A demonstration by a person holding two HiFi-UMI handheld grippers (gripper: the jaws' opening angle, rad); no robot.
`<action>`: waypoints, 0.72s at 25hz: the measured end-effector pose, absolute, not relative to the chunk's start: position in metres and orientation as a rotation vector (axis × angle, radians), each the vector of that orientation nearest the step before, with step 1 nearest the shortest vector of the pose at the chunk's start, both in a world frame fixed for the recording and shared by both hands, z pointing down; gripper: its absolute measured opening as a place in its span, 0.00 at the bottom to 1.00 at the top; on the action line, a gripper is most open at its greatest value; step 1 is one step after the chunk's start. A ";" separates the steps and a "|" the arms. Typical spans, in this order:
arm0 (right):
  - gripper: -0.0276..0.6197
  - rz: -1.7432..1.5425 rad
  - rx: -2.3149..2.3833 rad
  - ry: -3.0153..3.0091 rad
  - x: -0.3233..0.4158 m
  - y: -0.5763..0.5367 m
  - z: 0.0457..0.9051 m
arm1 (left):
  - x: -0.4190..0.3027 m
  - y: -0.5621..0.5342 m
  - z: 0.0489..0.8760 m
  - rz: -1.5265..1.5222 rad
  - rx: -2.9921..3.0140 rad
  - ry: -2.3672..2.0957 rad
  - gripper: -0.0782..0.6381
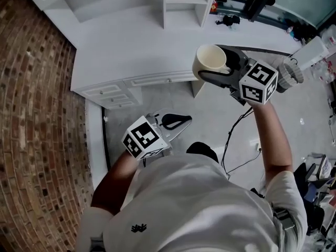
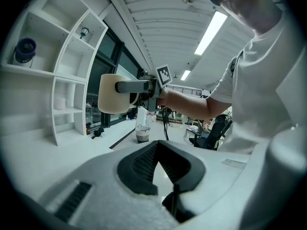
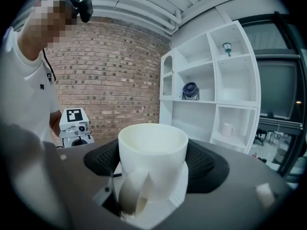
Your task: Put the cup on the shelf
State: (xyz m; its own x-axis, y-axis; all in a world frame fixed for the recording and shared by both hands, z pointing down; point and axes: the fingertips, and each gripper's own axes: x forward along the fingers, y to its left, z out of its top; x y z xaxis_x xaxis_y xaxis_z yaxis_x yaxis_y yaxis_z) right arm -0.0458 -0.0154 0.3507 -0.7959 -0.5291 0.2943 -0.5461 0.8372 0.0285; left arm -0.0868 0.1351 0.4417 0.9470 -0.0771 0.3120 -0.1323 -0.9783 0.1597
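The white shelf (image 1: 206, 4) stands at top centre of the head view, at the back of the white counter (image 1: 126, 46). The cup (image 1: 210, 61) is not on it. The cup hangs in the air at upper right, by the counter's front edge, clenched between the jaws of the right tool (image 1: 219, 66). The left tool (image 1: 176, 121), at lower centre, has its jaws together on nothing. Judgement: the cup is gripped and airborne. The carry into a shelf compartment and the release remain.

Cream cup (image 3: 152, 147), white shelf (image 3: 207, 115), red-brown brick wall (image 3: 110, 80), grey floor (image 1: 215, 114)
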 end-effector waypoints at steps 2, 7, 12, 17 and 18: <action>0.69 0.083 0.820 -2.719 -0.050 -0.024 0.349 | -0.087 0.129 0.441 0.442 2.919 -0.136 0.12; 0.69 0.093 0.816 -2.730 -0.048 -0.049 0.343 | -0.082 0.108 0.439 0.412 2.910 -0.118 0.12; 0.70 0.080 0.802 -2.752 -0.039 -0.085 0.333 | -0.066 0.080 0.435 0.393 2.894 -0.128 0.12; 0.69 0.050 0.769 -2.779 -0.018 -0.127 0.322 | -0.038 0.040 0.427 0.408 2.908 -0.150 0.12; 0.70 0.038 0.762 -2.780 -0.013 -0.138 0.319 | -0.032 0.029 0.423 0.399 2.909 -0.161 0.12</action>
